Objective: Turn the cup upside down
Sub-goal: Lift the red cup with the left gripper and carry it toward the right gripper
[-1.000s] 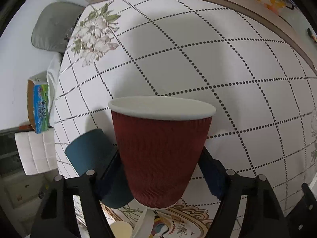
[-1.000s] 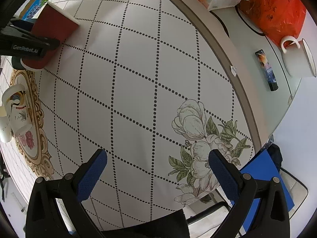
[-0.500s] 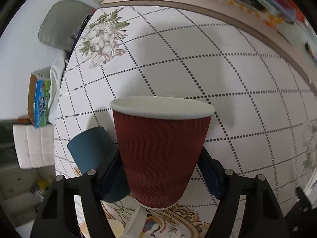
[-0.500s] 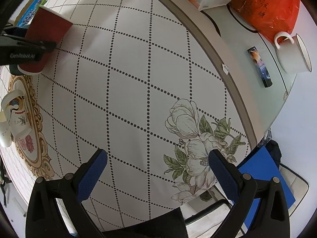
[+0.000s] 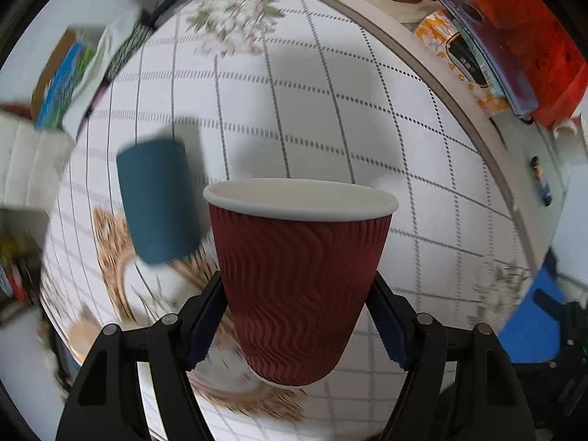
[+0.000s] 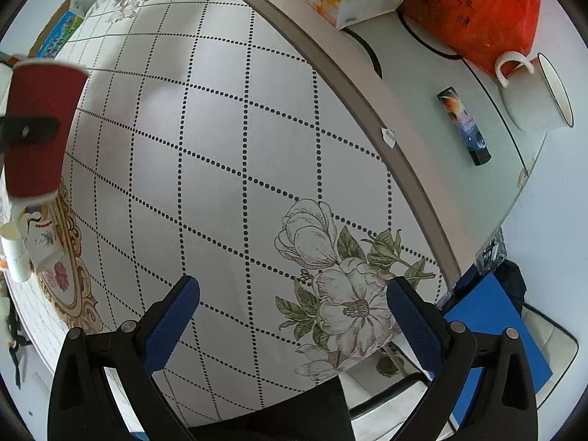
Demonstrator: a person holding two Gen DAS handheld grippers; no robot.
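A dark red ribbed paper cup [image 5: 297, 283] with a white rim is held upright, mouth up, above the table. My left gripper [image 5: 297, 327] is shut on it, pads against both sides of the lower half. The same cup [image 6: 36, 128] shows at the far left of the right wrist view, off the cloth. My right gripper [image 6: 290, 316] is open and empty over the near part of the tablecloth [image 6: 228, 154].
A dark teal cup [image 5: 158, 202] stands upside down on the cloth left of the red cup. White patterned cups [image 6: 36, 246] lie at the left edge. A white mug [image 6: 536, 92], a small tube [image 6: 465, 126], an orange bag [image 6: 466, 11] and books sit at the far right.
My left gripper has lifted the red cup off the table and swung right; the teal cup now sits apart, up and left. The right gripper has barely moved.
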